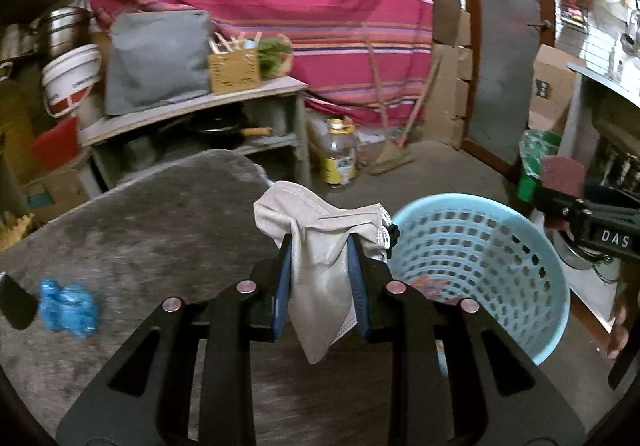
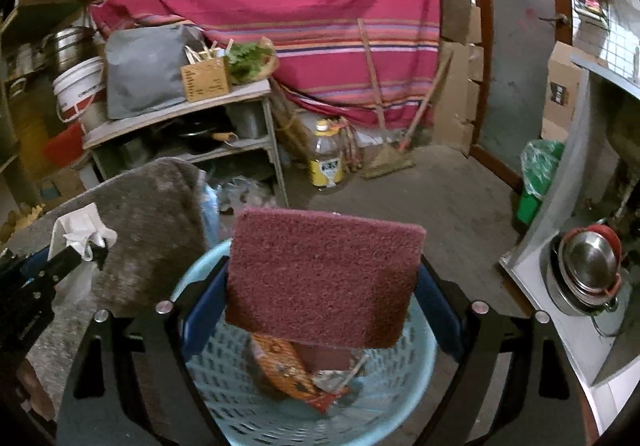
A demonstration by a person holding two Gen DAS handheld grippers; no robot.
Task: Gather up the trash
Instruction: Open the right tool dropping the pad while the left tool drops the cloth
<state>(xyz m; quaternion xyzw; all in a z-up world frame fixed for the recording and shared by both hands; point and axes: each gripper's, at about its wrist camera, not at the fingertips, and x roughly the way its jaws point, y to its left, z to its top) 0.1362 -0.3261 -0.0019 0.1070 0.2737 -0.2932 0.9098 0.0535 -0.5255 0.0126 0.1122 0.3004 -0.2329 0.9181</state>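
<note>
Trash is in both sets of tongs at once! Biggest thing in play: the grey bench (image 1: 140,230), with the pale blue slotted basket (image 1: 500,246) sitting just beside its edge, an orange wrapper (image 2: 288,370) lying inside. Over that basket, the right tongs (image 2: 320,286) are clamped wide across a maroon scouring pad (image 2: 324,278); the pad lies flat-faced to the camera, its long axis running side to side between the two blue fingers (image 2: 204,310), tilted slightly down to the right. The left tongs (image 1: 320,278) pinch a crumpled grey face mask (image 1: 320,246), long axis running upright, one corner drooping below the pads, bunched top flaring above. Smallest: a scrunched blue plastic scrap (image 1: 68,306) resting on the bench, far left.
</note>
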